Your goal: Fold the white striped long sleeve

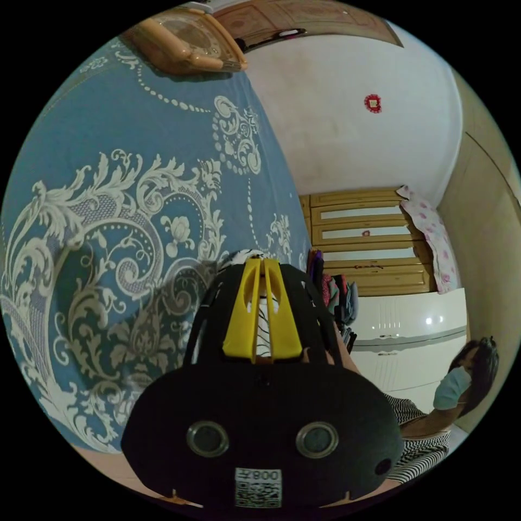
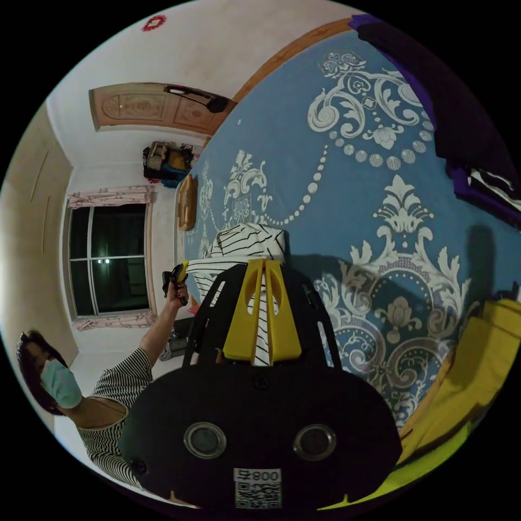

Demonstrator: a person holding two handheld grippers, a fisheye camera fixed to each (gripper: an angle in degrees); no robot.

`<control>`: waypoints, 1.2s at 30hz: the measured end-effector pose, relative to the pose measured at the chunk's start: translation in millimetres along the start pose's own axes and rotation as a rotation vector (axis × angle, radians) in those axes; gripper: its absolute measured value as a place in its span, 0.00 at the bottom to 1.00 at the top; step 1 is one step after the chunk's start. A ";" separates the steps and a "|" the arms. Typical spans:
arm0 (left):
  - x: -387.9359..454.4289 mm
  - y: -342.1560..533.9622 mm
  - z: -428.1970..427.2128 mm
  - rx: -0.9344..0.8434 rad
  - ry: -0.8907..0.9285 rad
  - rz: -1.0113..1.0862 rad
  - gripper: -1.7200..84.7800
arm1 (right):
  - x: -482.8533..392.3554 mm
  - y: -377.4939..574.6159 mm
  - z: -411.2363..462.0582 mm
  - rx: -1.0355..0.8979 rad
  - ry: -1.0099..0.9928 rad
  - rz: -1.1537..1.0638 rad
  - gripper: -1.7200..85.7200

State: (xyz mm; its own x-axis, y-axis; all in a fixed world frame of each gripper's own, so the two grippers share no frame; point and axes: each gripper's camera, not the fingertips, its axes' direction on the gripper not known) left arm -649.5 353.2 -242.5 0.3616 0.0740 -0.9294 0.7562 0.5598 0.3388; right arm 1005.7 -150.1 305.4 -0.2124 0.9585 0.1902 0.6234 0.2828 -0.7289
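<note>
Blue cotton with pale scrollwork, that's the bed (image 2: 336, 179) spreading across both views, and everything here is placed against it. Over the bed, the white striped long sleeve (image 2: 244, 247) is lifted up off the cover, hanging bunched between the two tools rather than lying flat. At the bed's far side a dark purple garment (image 2: 434, 108) sits in a heap, and at its near edge there's a yellow cloth (image 2: 472, 358). A wooden clock (image 1: 187, 40) rests on the bed toward its head. The person stands just beside the bed. Now the right tool (image 2: 263, 304): yellow jaws drawn narrow, striped fabric pinched between them. Same story on the left tool (image 1: 263, 309), jaws close together with a strip of the striped cloth caught in the gap. In the right gripper view that left tool appears again, held by the person's hand (image 2: 176, 293) at the shirt's other end. By my reading, no fold is visible yet; spreading it on the bed and all the folding remain.
</note>
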 end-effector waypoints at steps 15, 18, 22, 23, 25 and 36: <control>9.8 -108.1 104.4 0.019 -0.029 -0.010 0.05 | 34.5 -149.5 72.9 0.039 -0.102 0.122 0.02; 11.7 -121.0 123.9 0.015 -0.081 -0.036 0.07 | 34.0 -169.8 88.0 0.038 -0.086 0.147 0.03; 12.5 -126.1 140.7 0.093 0.004 -0.064 0.10 | 33.9 -186.2 104.4 0.088 -0.175 0.178 0.04; 16.2 -126.0 145.0 0.109 0.004 -0.052 0.11 | 33.7 -187.5 105.5 0.100 -0.192 0.178 0.04; 26.5 -123.6 150.5 0.141 -0.023 -0.018 0.11 | 29.9 -189.7 107.4 0.168 -0.246 0.165 0.04; 145.5 -96.2 320.4 -0.232 -0.329 0.528 0.03 | -130.6 -217.0 252.9 -0.150 0.266 -0.405 0.02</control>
State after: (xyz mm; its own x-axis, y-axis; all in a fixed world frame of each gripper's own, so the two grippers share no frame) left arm -494.8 45.7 -363.4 0.8269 0.1514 -0.5416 0.3080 0.6839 0.6614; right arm 707.9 -345.8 272.4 -0.2725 0.7413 0.6134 0.6358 0.6172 -0.4634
